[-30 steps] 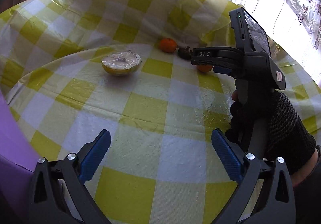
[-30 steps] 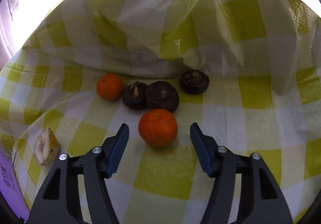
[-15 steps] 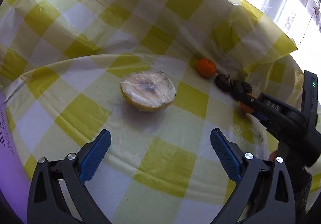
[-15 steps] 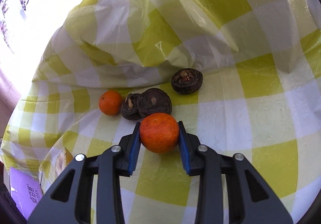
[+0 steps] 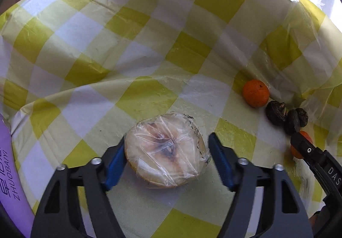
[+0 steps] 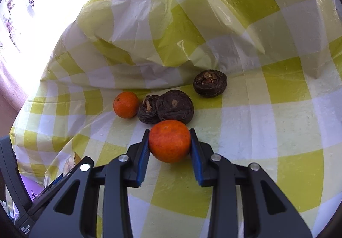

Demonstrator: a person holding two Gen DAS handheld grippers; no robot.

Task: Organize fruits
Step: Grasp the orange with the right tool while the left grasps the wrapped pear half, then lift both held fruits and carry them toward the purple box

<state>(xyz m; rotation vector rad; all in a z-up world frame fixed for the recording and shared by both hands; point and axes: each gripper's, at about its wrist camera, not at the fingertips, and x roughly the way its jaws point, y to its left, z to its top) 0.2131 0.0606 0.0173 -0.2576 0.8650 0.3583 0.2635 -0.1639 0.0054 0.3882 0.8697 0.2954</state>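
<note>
Right tool [image 6: 169, 145] clamped on a large orange [image 6: 169, 140] — blue pads pressed against both its flanks, fruit at or just above the surface [image 6: 267, 127], contact with the cloth hard to tell. Just beyond the held orange, two dark wrinkled fruits: a larger one [image 6: 175, 106] touching a smaller one [image 6: 149, 111] on its left, with a small orange [image 6: 125, 104] just beside that. A third dark fruit [image 6: 210, 82] lying apart, further back and to the right, near the rumpled fold of the yellow-and-white checked cloth [image 6: 235, 13]. Left tool [image 5: 167, 163] spread wide around a cut half fruit wrapped in cling film [image 5: 166, 158] — left pad [image 5: 114, 165] touching or nearly touching its side, right pad [image 5: 221, 164] standing just clear of the film, so not yet gripped. Half fruit resting cut face up on the surface, between the two fingers. Off to the right in the left wrist view, the same small orange [image 5: 255, 93], then the dark fruits in a row, then the tip of the right tool [image 5: 299, 144] with a sliver of the large orange [image 5: 296, 151] showing behind it. At the far left edge, a purple packet with printed lettering [image 5: 8, 184] lying beside the cloth.
</note>
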